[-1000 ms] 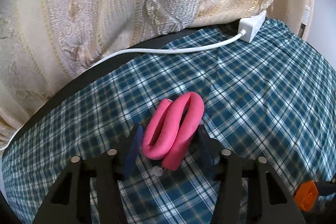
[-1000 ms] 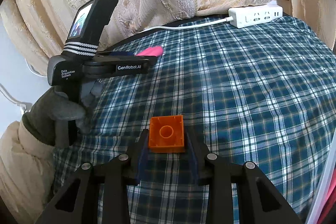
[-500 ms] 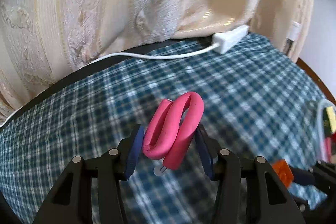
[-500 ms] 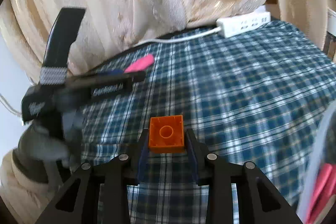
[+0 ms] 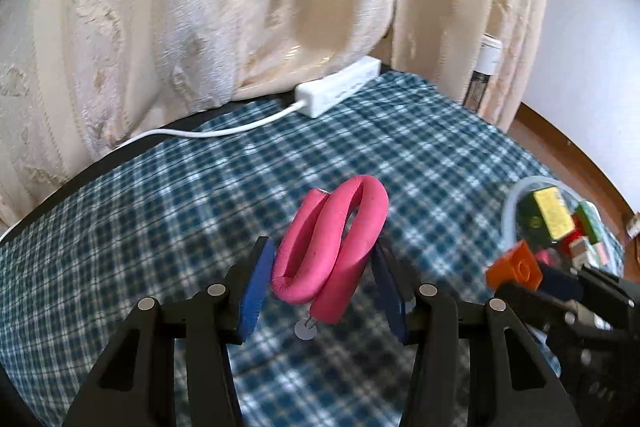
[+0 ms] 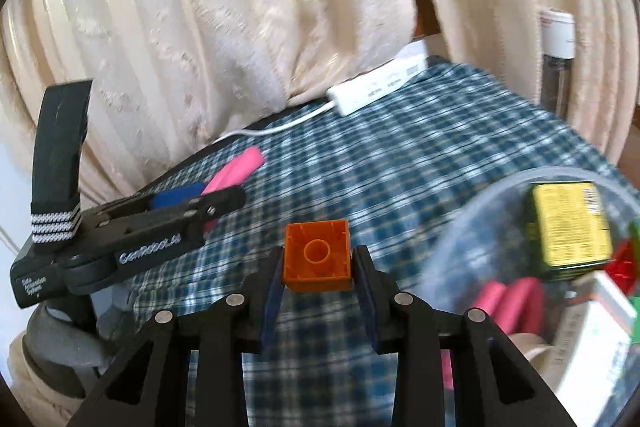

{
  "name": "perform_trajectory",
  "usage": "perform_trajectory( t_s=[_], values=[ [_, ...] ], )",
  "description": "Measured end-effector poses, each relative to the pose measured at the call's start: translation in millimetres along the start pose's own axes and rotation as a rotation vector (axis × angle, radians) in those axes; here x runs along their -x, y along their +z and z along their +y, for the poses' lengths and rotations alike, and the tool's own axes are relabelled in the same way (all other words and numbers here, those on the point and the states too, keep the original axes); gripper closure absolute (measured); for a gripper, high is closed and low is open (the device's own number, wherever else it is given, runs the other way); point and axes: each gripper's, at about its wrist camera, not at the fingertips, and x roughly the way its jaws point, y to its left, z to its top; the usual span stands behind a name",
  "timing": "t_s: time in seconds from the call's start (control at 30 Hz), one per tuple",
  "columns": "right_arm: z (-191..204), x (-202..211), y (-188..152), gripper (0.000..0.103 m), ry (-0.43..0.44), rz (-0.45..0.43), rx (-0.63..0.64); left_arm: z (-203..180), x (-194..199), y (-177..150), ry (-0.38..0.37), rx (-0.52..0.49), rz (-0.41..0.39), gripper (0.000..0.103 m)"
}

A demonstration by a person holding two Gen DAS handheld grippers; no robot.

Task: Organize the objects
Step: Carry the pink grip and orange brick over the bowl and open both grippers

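Carrying step: left tool (image 5: 326, 281) clenched on bent pink foam tube (image 5: 332, 247), right tool (image 6: 318, 291) grasping orange plastic brick (image 6: 318, 255). Next, judged: release both over clear round tub (image 6: 460, 227) at three o'clock.

Two grippers (image 5: 324, 283) (image 6: 318, 293); one pink foam loop (image 5: 332, 247); one orange brick (image 6: 317, 255); one power strip (image 5: 338, 93); one clear container (image 5: 516, 199).

We read "GenRobot.AI" in white letters along the black side of the left gripper (image 6: 208, 205), as the right wrist view showed it. Lower on the same gripper's body (image 6: 34, 285) stood a small white label that looked like "Data Acquisition System", though blur made us unsure of the words. The yellow label on the green box (image 6: 570, 227) in the clear container (image 6: 460, 227) carried dark print and what seemed a barcode, too smeared for us to read. We found nothing else legible.
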Motion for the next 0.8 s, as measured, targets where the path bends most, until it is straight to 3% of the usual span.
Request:
perform_trajectory(
  t_s=[0.47,0.57,0.6,0.63,0.8],
  values=[
    [-62,27,8,0.066,-0.096,-0.045,-0.094,-67,12,3,-0.08,-0.075,-0.013,0.051],
    [-71,31,8,0.055,-0.089,-0.044,-0.119,-77,10,3,-0.087,-0.088,-0.008,0.051],
    [-74,33,7,0.044,-0.088,-0.046,-0.131,-80,9,3,-0.091,-0.094,-0.005,0.051],
    [-77,35,7,0.04,-0.086,-0.054,-0.143,-84,9,3,-0.096,-0.099,-0.003,0.051],
    [-86,51,5,0.04,-0.106,-0.099,-0.153,-105,6,1,-0.135,-0.121,0.009,0.051]
  ],
)
